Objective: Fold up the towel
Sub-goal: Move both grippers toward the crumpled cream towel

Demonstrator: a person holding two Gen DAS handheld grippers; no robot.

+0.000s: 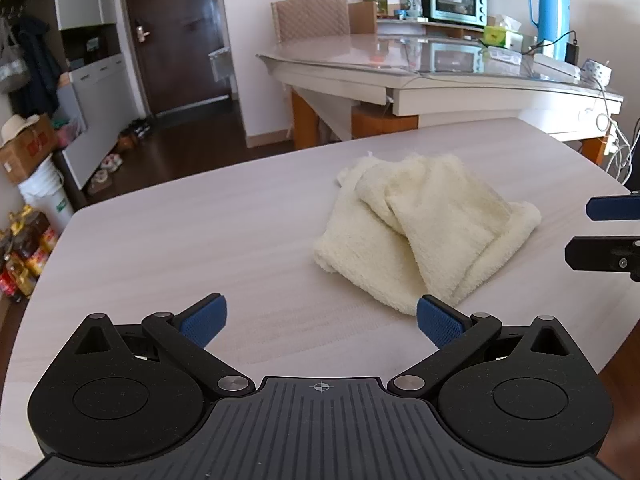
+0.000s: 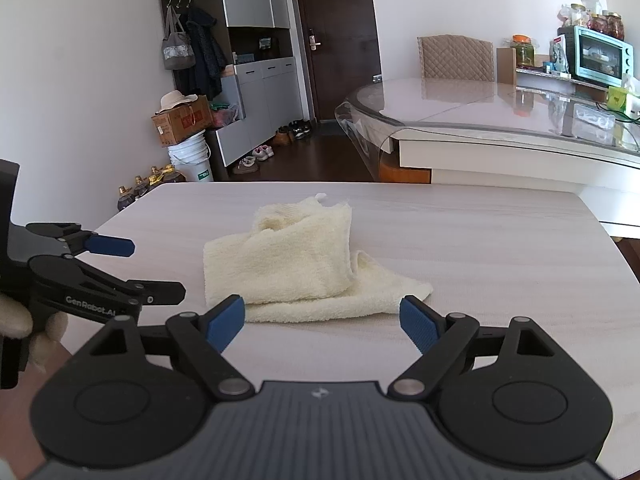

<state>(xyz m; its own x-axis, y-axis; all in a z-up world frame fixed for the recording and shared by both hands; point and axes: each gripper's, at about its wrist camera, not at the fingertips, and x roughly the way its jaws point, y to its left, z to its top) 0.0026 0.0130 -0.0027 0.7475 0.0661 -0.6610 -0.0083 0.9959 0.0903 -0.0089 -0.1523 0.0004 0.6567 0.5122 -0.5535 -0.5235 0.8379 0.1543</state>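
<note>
A cream towel (image 1: pixel 424 232) lies loosely bunched in overlapping layers on the pale wood-grain table (image 1: pixel 180 240). My left gripper (image 1: pixel 322 322) is open, hovering just short of the towel's near edge, nothing between its blue pads. In the right wrist view the same towel (image 2: pixel 296 268) sits straight ahead, and my right gripper (image 2: pixel 322 324) is open with the towel's near edge just beyond its fingertips. The left gripper (image 2: pixel 156 268) shows at the left of that view, held by a hand. The right gripper's fingers (image 1: pixel 612 208) enter the left wrist view from the right edge.
A glass-topped dining table (image 1: pixel 420 64) stands beyond the work table, carrying a teal oven (image 1: pixel 458 0), a blue thermos (image 1: pixel 550 16) and cables. A chair (image 1: pixel 310 18), a dark door (image 1: pixel 176 32), cabinets, a bucket (image 2: pixel 192 158) with a box and bottles on the floor lie further off.
</note>
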